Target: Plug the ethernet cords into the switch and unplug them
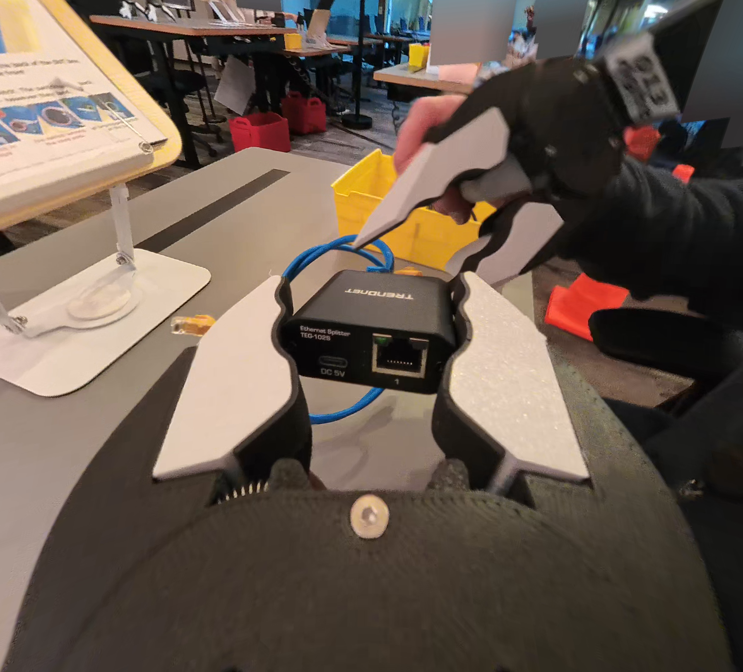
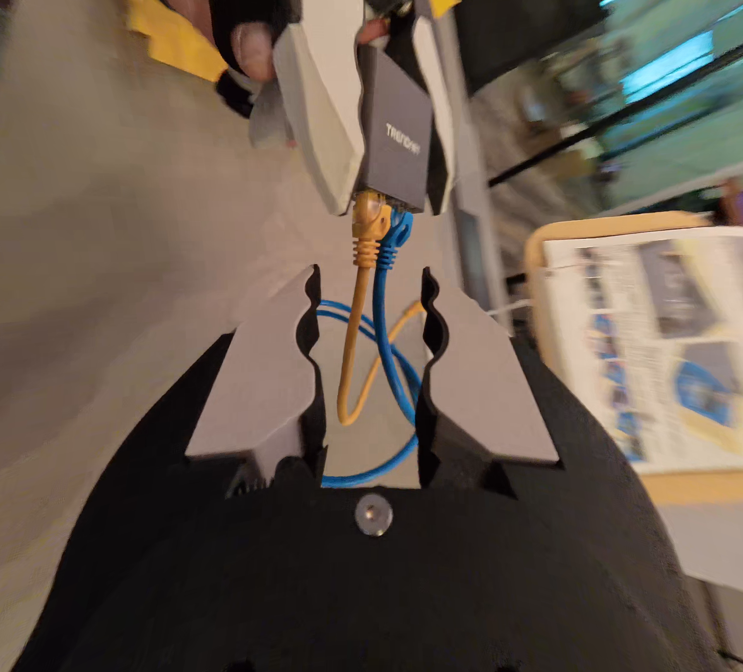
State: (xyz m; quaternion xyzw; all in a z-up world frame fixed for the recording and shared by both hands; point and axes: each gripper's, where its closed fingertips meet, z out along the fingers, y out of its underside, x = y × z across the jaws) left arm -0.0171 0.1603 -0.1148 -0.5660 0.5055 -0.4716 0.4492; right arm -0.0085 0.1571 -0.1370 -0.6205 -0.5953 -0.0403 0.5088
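Fingers of the left gripper (image 1: 368, 335) clamp the black switch (image 1: 372, 327) above the grey table (image 1: 241, 234); the right gripper (image 2: 370, 331), at two o'clock, spreads apart around the plugged-in yellow cord (image 2: 358, 315) and blue cord (image 2: 386, 327).

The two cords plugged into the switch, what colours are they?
Yellow cord and blue cord; clearest in the right wrist view.

Right tongs (image 2: 369, 282) gape around the plugged cords (image 2: 372, 290), unobstructed.
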